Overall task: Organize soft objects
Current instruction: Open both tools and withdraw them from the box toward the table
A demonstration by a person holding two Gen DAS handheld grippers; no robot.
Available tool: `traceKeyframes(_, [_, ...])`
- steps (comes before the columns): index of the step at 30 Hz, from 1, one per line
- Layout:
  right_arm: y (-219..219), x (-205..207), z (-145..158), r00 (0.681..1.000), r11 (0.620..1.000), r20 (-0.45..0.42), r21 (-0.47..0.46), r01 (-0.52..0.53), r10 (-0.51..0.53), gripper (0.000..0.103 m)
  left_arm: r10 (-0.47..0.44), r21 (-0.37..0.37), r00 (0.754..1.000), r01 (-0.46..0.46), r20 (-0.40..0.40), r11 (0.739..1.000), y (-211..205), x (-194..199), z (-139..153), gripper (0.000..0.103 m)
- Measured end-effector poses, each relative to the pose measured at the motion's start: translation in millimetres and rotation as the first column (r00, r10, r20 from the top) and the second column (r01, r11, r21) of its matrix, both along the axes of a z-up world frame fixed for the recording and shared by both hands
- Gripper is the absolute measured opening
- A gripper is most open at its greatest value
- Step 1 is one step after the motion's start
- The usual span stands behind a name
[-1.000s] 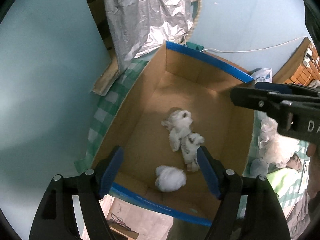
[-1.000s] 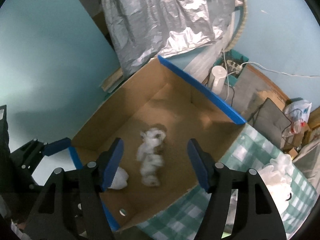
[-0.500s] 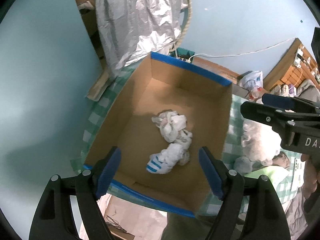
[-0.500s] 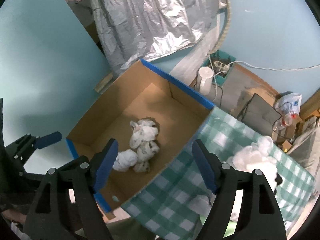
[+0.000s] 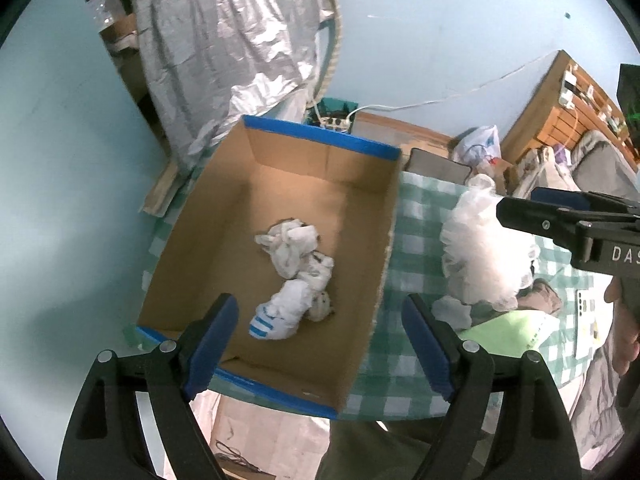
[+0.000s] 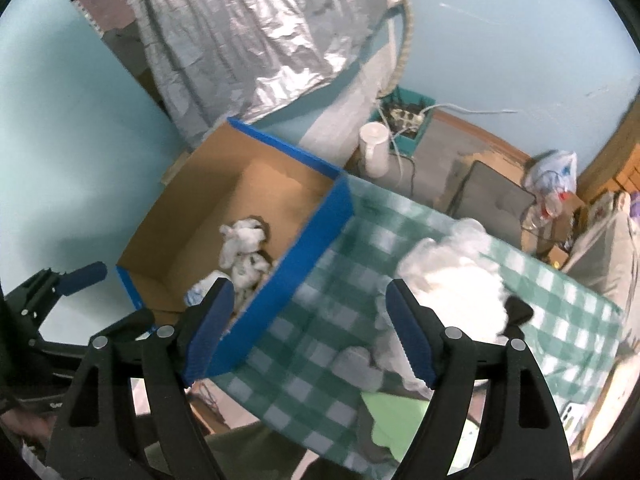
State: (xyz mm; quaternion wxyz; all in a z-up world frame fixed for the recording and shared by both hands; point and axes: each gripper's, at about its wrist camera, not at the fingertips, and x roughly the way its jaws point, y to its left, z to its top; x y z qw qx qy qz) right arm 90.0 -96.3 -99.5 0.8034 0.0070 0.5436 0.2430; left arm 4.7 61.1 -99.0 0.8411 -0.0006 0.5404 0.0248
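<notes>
A cardboard box with blue-taped rims [image 5: 362,148] [image 6: 320,224] stands at the left end of a green checked table. Inside lie a white plush toy [image 5: 294,246] [image 6: 244,240] and a white sock with blue stripes [image 5: 280,316]. A fluffy white mesh bundle [image 5: 480,252] [image 6: 452,276] lies on the cloth right of the box. My left gripper [image 5: 320,344] is open and empty above the box's near end. My right gripper [image 6: 308,328] is open and empty above the cloth, between box and bundle; it shows in the left wrist view [image 5: 560,220].
A pale green cloth [image 5: 508,328] [image 6: 396,412] and a small grey-white piece [image 5: 450,310] lie near the bundle. A phone-like card [image 5: 586,320] lies at the right. Silver foil sheet [image 5: 224,40], a white jug [image 6: 376,152] and a power strip [image 6: 404,114] are behind the table.
Both grippers have pulled up and back from the box and shifted right. The plush and sock now lie still in the box. The white bundle has come into view.
</notes>
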Motion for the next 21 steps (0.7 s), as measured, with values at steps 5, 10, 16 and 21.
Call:
traceKeyframes(5, [-28.5, -4.2, -1.8, 0.999, 0.999, -0.014, 0.004, 0.039, -0.039, 0.078, -0.031, -0.010, 1.000, 0.030, -0.004, 0.999, -18.9, -0.2, 0.3, 0.085])
traceKeyframes(10, [-54.5, -8.6, -4.7, 0.997, 0.997, -0.025, -0.004, 0.074, -0.074, 0.079, -0.070, -0.014, 0.997, 0.070, -0.015, 0.997, -37.8, 0.2, -3.5, 0.085])
traceKeyframes(16, [-83.2, -12.8, -10.9, 0.992, 0.993, -0.046, -0.010, 0.119, -0.120, 0.079, -0.106, -0.029, 0.994, 0.106, -0.029, 0.994, -58.9, 1.0, -8.1, 0.085])
traceKeyframes(21, [-101.6, -16.3, -13.8, 0.988, 0.990, -0.052, -0.013, 0.144, -0.144, 0.079, -0.121, -0.034, 0.992, 0.120, -0.039, 0.992, -70.6, 3.8, -11.4, 0.085])
